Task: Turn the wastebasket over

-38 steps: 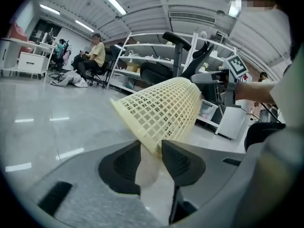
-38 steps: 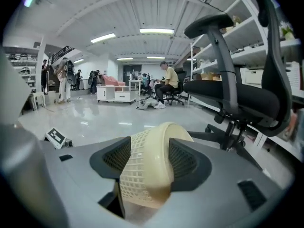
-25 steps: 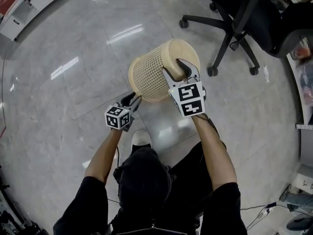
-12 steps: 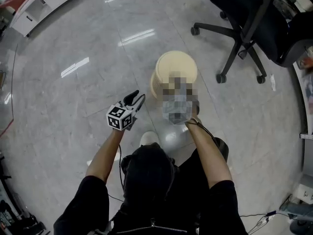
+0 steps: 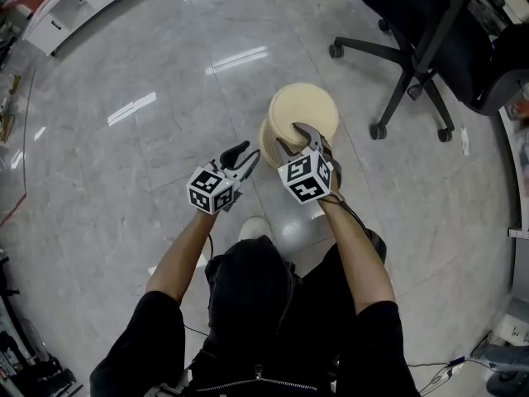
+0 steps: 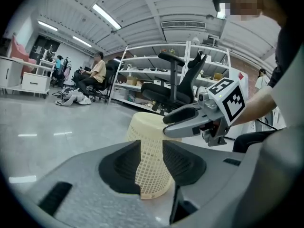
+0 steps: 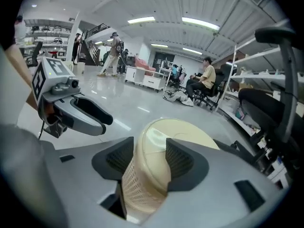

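Note:
The cream mesh wastebasket (image 5: pixel 304 112) stands upside down on the floor, its solid base facing up. My right gripper (image 5: pixel 302 138) hangs at the basket's near top edge with its jaws apart. The basket (image 7: pixel 156 160) is wider than the gap and shows beyond the pads; I cannot tell whether they touch it. My left gripper (image 5: pixel 245 155) is open and empty, a short way left of the basket and apart from it. In the left gripper view the basket (image 6: pixel 149 151) shows past the jaws, with the right gripper (image 6: pixel 187 120) at its top rim.
A black office chair (image 5: pixel 413 48) on castors stands just right of the basket. A white cabinet (image 5: pixel 83 2) is at the far left. The person's shoe (image 5: pixel 252 228) is on the floor near the basket. Shelves and seated people fill the background.
The basket was tilted up in the right gripper; now it stands mouth down on the floor. The left gripper has risen and come nearer the basket.

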{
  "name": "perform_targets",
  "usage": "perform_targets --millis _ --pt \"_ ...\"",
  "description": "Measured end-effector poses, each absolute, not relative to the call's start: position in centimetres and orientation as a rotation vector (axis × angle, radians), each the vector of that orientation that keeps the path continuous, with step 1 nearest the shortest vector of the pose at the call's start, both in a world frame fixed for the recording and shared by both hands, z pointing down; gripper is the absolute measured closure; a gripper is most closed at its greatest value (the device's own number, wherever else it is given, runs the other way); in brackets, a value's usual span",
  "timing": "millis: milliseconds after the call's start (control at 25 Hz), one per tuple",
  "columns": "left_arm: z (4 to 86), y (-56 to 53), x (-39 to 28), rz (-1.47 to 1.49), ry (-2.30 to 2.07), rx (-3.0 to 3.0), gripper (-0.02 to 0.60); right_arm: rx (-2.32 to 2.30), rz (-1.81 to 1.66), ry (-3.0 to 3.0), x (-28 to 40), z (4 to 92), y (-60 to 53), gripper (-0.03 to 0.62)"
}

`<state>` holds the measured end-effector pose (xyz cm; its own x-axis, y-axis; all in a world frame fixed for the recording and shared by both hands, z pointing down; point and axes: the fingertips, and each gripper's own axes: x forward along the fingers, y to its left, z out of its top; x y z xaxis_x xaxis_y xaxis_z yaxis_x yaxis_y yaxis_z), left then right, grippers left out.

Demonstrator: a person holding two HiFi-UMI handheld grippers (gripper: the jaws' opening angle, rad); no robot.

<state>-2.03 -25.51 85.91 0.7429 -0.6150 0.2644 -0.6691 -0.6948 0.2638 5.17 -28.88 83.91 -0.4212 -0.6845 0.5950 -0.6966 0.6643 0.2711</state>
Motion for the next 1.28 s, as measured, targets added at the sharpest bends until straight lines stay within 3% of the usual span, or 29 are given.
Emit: perform_targets --millis 240,400,560,1280 --pt "82.1 -26.7 -0.1 0.157 -0.965 2.665 0.453 1.213 0.082 -2.260 6.5 80.5 -29.1 0.398" --pt "80.5 -27.1 1.5 0.130 -0.940 2.696 0.473 1.271 0.110 -2.233 8.4 79.6 -28.8 0.494" --pt "79.6 -27.4 2.5 0.118 -0.922 2.716 0.577 1.310 0.112 -2.197 10.5 78.9 -28.3 0.573" --pt "77.5 -28.1 4.5 0.181 -0.860 2.746 0.577 1.494 0.138 -2.147 15.3 77.3 -28.8 0.582"
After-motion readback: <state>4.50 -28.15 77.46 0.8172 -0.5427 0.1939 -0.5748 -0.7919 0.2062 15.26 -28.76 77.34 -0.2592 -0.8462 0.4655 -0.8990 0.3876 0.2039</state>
